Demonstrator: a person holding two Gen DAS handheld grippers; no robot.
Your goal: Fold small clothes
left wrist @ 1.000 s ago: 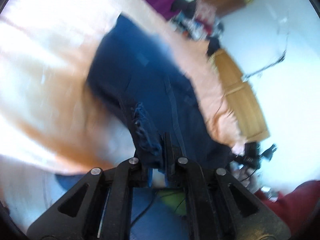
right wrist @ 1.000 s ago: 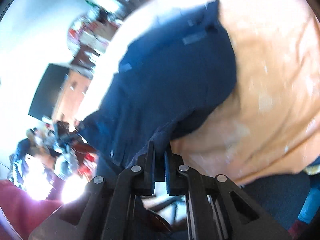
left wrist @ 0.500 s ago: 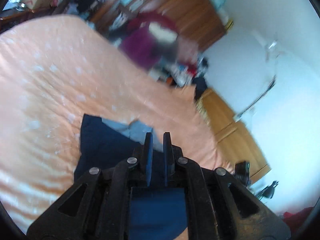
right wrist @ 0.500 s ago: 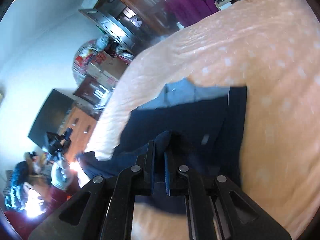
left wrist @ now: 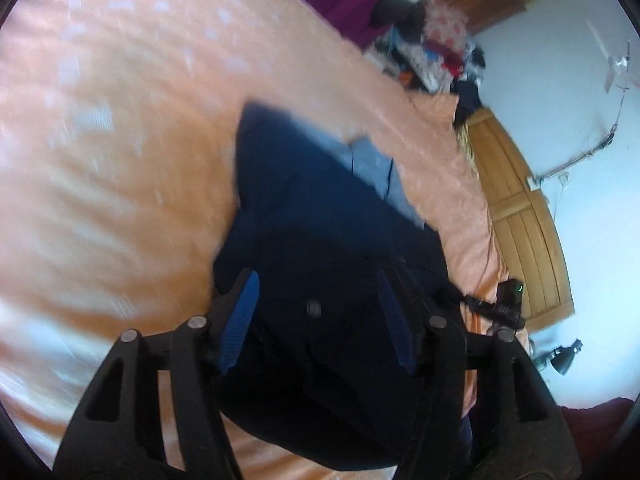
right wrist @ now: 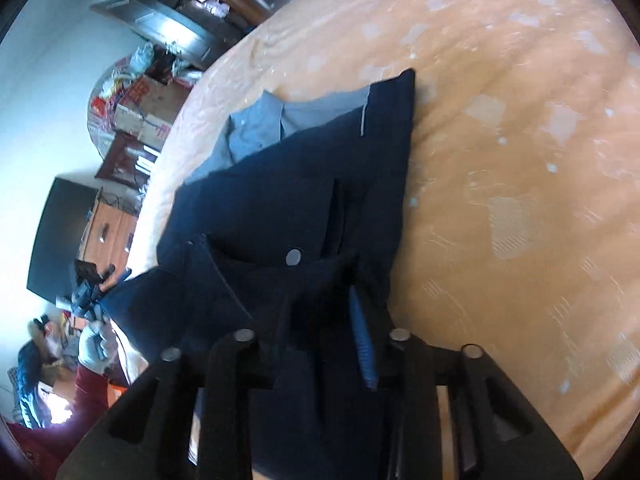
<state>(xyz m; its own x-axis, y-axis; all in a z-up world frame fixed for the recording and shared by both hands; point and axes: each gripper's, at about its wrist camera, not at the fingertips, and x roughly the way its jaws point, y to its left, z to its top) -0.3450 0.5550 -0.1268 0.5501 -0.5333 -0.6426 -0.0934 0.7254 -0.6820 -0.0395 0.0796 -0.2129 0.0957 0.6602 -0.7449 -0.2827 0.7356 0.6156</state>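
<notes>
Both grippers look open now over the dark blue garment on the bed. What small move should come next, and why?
Probably draw both grippers back and up, off the cloth. The left gripper and the right gripper have their jaws wide apart, and the navy garment already lies doubled over on the orange bedspread, its grey lining showing at the far edge. The fold seems laid.

text: none legible | boxes (right wrist: pixel 140 108): red marks, unreadable

Right tool (right wrist: pixel 320 312) spread over navy shorts (right wrist: pixel 320 184).
</notes>
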